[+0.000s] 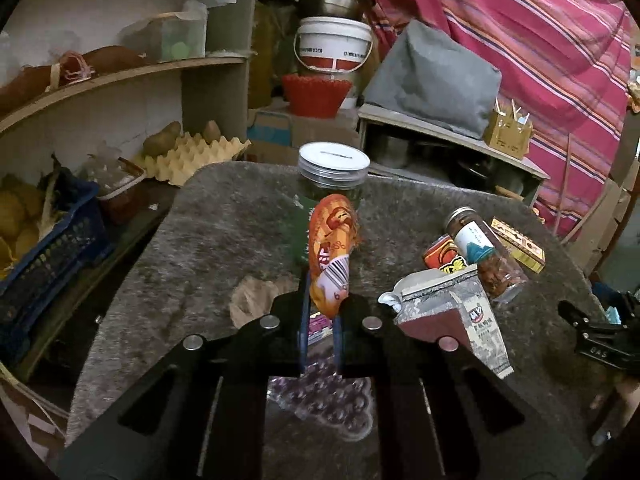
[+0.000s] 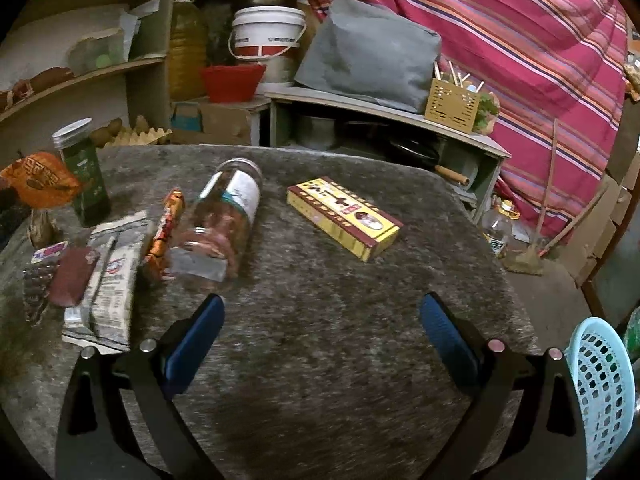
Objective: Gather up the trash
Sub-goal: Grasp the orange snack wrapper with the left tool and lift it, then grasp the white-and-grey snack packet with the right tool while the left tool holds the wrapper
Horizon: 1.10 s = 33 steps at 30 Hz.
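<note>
The left gripper (image 1: 320,316) is pressed together on an orange snack wrapper (image 1: 330,256). The wrapper stands upright between the two blue pads, lifted clear of the grey tabletop (image 1: 208,232); in the right wrist view the same orange snack wrapper (image 2: 38,182) shows at the far left edge, raised above the surface.

The right gripper (image 2: 320,336) is spread wide, its blue pads (image 2: 196,336) well apart, holding nothing. It hovers over a bare stretch of the grey tabletop (image 2: 320,320).

Items on the tabletop:
- A green jar with a clear lid (image 1: 332,168) stands upright directly behind the held wrapper.
- A glass jar (image 2: 224,216) with a white label lies on its side near the centre.
- A narrow orange packet (image 2: 166,228) lies just beside the glass jar, on its left.
- A grey-and-white printed bag (image 2: 108,280) lies flat to the left of the orange packet; a dark red packet (image 2: 72,276) rests against its left edge.
- A yellow box (image 2: 344,218) lies flat, apart from the glass jar, to its right.
- A crumpled brown paper piece (image 1: 256,296) lies just left of the left gripper.
- A clear blister sheet (image 1: 332,396) lies beneath the left gripper.

A light blue perforated basket (image 2: 604,396) sits at the right edge of the right wrist view, beside the tabletop.
</note>
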Tool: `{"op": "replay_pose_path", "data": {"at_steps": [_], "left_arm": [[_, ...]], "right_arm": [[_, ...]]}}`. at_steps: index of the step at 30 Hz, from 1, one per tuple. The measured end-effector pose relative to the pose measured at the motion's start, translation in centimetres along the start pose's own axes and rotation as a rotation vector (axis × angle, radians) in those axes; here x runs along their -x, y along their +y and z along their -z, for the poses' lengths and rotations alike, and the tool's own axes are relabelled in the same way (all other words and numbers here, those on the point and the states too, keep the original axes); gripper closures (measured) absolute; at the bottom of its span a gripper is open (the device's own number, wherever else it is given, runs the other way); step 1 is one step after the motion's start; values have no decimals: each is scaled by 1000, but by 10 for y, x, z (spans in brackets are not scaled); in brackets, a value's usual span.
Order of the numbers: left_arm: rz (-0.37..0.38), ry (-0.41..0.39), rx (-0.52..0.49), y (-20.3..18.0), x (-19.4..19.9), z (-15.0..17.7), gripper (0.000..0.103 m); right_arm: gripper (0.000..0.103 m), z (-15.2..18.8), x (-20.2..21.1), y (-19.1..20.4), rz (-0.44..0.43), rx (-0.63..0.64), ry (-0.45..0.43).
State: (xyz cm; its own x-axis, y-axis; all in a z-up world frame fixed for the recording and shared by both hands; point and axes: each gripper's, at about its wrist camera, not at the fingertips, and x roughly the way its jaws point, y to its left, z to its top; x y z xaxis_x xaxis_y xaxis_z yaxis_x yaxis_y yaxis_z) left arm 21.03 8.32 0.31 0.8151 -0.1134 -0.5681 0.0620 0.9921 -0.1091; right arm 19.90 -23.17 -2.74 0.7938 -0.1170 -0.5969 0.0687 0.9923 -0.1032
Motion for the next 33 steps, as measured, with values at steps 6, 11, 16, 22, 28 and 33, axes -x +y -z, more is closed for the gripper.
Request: {"op": "replay_pose_path", "data": {"at_steps": [6,11,16,22,28,33], "left_arm": [[41,25,39,24,11,9,95],[19,32,42,40,14,16,95],[-23,48,18,47,10,23,95],[-68,20,-45,47,20,25,95],[-69,21,-79,43,22,27,95],[-67,11,-98,39,27,27,95]], "right_arm": [[7,3,1,21,-15,42,5],[7,4,2,37,-40,65,6],[7,4,0,55,-85,73,15],[7,5,-4,81,-154,96,40],[8,7,-17,99,-186,104,104],[47,7,-30,100,-304,46,178]]}}
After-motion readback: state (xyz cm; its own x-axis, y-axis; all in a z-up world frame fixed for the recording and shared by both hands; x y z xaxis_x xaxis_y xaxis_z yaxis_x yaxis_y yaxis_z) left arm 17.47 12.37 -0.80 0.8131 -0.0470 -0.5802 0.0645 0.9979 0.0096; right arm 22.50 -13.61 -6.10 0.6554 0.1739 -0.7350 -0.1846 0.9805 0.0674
